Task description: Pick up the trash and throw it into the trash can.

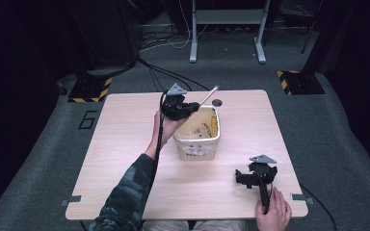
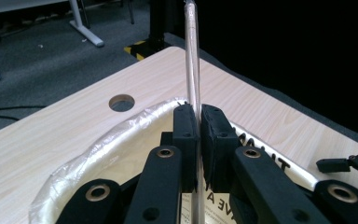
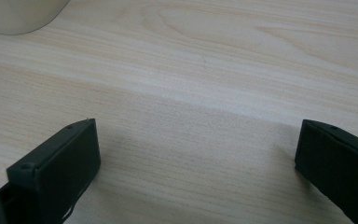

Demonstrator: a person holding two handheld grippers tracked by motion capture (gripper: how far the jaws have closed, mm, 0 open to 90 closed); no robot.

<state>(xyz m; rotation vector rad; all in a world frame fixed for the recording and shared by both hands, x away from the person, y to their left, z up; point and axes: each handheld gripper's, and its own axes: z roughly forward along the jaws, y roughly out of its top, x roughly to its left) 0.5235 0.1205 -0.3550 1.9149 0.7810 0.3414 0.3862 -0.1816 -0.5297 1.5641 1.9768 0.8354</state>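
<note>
Clear plastic tube point(image 2: 193, 60) was pinched upright in left gripper point(image 2: 199, 122), directly over lined bin point(image 1: 197, 139); right gripper point(image 3: 196, 154) gaped empty, well apart.

Two tools are working at one bench point(image 1: 125, 159): the left tool point(image 2: 199, 122), the right tool point(image 3: 196, 158); one lined bin point(image 1: 197, 144) is sitting there; one clear rod point(image 2: 192, 56) is standing clamped.

Camouflage sleeve point(image 1: 125, 197), black claw point(image 1: 191, 107), grey plate point(image 1: 176, 89)
</note>
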